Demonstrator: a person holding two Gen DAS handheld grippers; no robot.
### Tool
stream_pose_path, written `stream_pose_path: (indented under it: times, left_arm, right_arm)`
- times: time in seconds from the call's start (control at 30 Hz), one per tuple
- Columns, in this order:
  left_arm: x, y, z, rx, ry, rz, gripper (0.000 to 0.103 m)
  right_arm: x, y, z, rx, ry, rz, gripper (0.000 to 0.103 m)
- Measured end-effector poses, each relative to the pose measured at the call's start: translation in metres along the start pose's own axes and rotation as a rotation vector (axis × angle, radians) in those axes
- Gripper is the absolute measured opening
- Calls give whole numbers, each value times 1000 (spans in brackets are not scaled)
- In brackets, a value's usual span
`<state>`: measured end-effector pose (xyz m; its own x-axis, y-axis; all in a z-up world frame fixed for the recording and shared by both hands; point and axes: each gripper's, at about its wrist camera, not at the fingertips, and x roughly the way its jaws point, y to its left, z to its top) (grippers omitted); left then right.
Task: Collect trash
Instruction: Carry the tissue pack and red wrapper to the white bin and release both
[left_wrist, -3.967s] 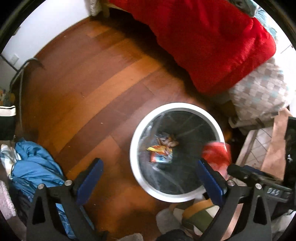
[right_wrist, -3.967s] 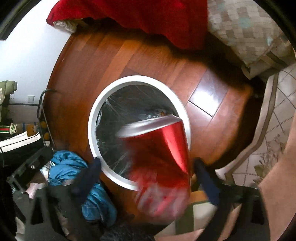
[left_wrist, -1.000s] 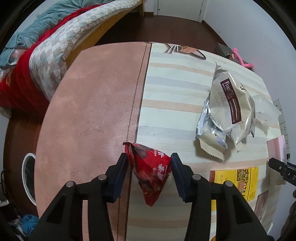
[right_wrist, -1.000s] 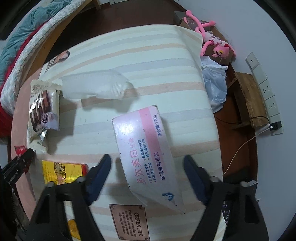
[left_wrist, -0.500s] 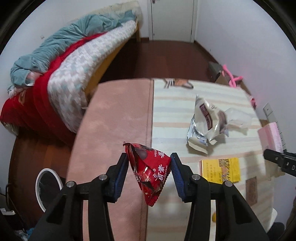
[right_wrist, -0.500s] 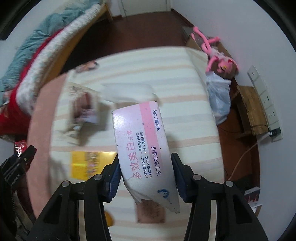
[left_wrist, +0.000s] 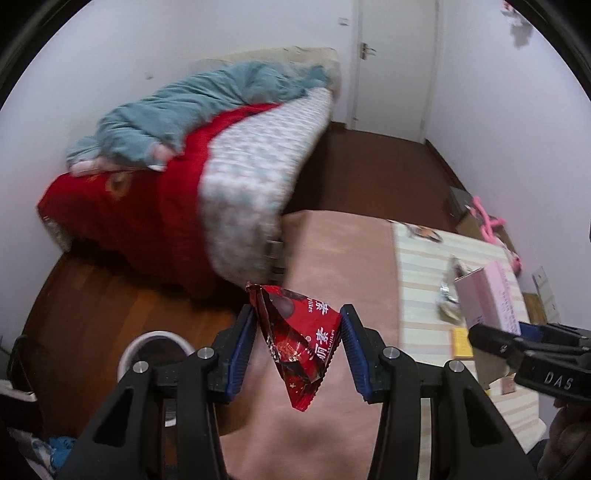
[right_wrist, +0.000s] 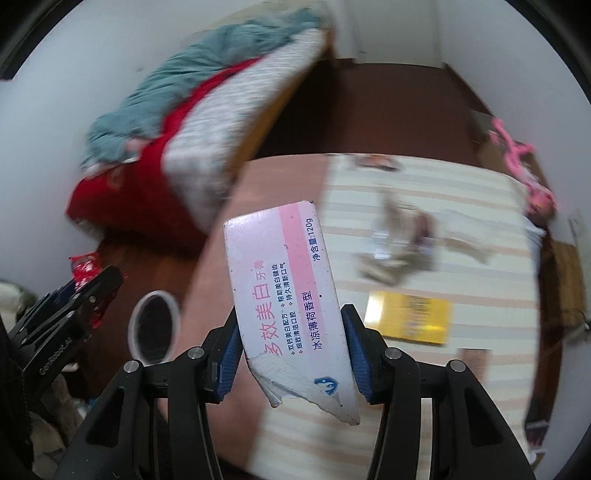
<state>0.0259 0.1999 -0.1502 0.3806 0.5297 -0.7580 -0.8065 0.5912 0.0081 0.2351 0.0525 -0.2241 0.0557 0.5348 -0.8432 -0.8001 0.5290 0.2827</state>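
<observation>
Two pieces lifted, bin run pending

Left gripper (left_wrist: 297, 326) fingers clamp the red wrapper (left_wrist: 299, 338); right gripper (right_wrist: 291, 345) fingers, just closed, grip the pink carton (right_wrist: 286, 291). Bin (right_wrist: 157, 325) waits below; silver bag (right_wrist: 400, 245) and yellow packet (right_wrist: 410, 317) remain on tabletop (right_wrist: 461, 184).

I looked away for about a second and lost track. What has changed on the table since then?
The right tool has closed on the pink-and-white box and lifted it off the striped cloth; a second ago the box lay between open jaws. Both tools have risen from the table. The left tool still grips the red wrapper. The yellow packet and silver bag remain.
</observation>
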Motion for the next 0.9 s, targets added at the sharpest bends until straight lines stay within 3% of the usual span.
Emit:
stream_pose_path:
  times: [0.13,0.3,0.5,0.7,0.9]
  left_arm:
    - [-11,60,-4,-57,-13,59,43]
    - [-2,143,-22,-162,27,126,43]
    - [48,240,-61,-283,162,186,43]
    - [124,328,-112,-460,358,146,43]
    - [181,373,-144,-609,476,58,44]
  right_arm:
    - [15,77,-2,-78,19,79,53]
    - [56,167,-10,-161,88,161,53]
    - [146,270,-26,-252,224,199,53]
    - [244,337,-43,-329,368,168,53]
    - [328,367,-52,-369,485,106,53]
